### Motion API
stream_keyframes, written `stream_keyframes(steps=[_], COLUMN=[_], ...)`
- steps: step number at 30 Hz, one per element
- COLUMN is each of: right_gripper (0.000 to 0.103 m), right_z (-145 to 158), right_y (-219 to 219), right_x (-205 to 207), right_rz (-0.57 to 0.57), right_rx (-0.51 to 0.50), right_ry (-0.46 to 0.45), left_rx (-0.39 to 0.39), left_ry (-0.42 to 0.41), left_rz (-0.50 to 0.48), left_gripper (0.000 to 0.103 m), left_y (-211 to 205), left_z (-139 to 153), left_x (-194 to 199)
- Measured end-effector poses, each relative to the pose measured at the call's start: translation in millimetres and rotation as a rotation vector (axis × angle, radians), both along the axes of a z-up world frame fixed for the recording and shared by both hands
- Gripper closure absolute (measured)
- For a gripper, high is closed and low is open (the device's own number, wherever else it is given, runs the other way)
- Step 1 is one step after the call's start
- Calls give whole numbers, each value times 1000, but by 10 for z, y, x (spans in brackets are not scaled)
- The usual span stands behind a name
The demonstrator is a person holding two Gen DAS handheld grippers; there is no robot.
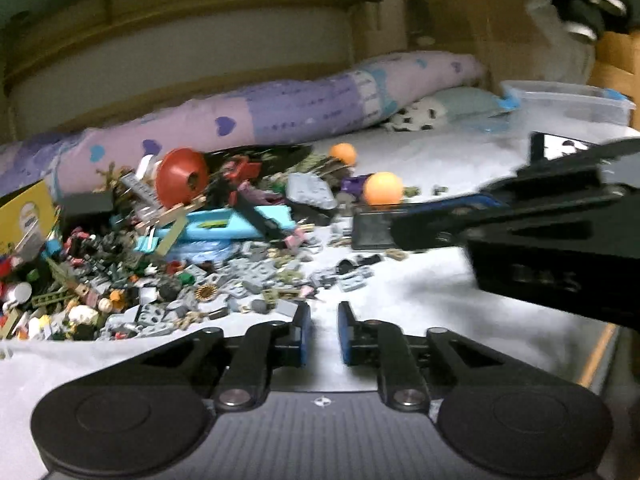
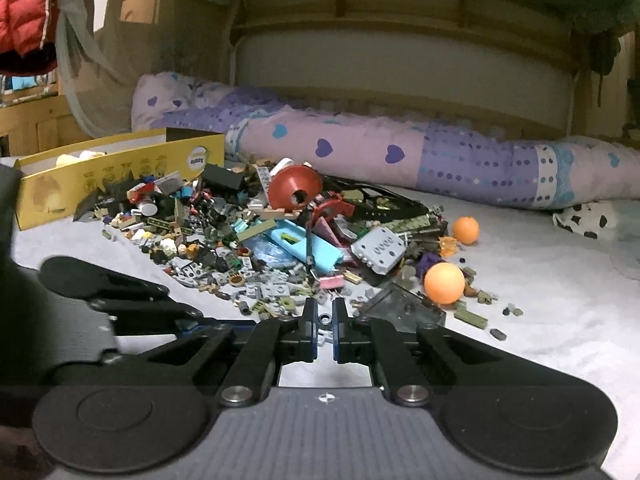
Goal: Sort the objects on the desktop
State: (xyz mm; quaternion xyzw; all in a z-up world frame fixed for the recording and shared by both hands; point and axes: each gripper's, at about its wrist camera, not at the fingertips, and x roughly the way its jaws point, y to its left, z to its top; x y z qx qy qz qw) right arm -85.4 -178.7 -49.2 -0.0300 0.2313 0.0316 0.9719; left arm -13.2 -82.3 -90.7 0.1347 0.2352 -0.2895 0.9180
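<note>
A heap of small toy bricks [image 2: 224, 256] lies on the white sheet, with a red cone [image 2: 294, 190] and a light blue case [image 2: 296, 246] on top. Two orange balls [image 2: 444, 282] rest at its right end. My right gripper [image 2: 325, 316] is shut on a small round grey piece [image 2: 325, 318] at the heap's near edge, beside a dark clear plate [image 2: 404, 306]. My left gripper [image 1: 325, 320] hovers over bare sheet just in front of the grey bricks [image 1: 256, 276], its jaws a narrow gap apart with nothing between them. The right gripper [image 1: 404, 236] also reaches in from the right in the left wrist view.
A yellow cardboard box [image 2: 120, 176] stands at the heap's far left. A rolled purple quilt [image 2: 400, 152] runs along the back. A clear plastic tub [image 1: 568, 100] sits at the back right. Bare sheet [image 2: 552, 300] spreads to the right of the balls.
</note>
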Motion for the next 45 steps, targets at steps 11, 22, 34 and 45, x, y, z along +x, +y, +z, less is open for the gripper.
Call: stream_keyframes(steps=[11,22,34,45], right_gripper=[95,94,94,94], right_z=[-37,-2,22,33], right_y=[-45,-67,-72,-49], right_x=[-5,-27,-29,-32], right_rz=[13,4,3,13], right_rx=[42,52,64,70], right_ry=[29,18,9,0], left_rx=[-28,-39,302,241], left_ry=[170,168,-274,-241], left_rz=[2,63,-2,54], left_gripper=[43,87,87,87], left_y=[30,139,-6,237], left_z=[34,60,0,136], left_x=[351,341,-252,-306])
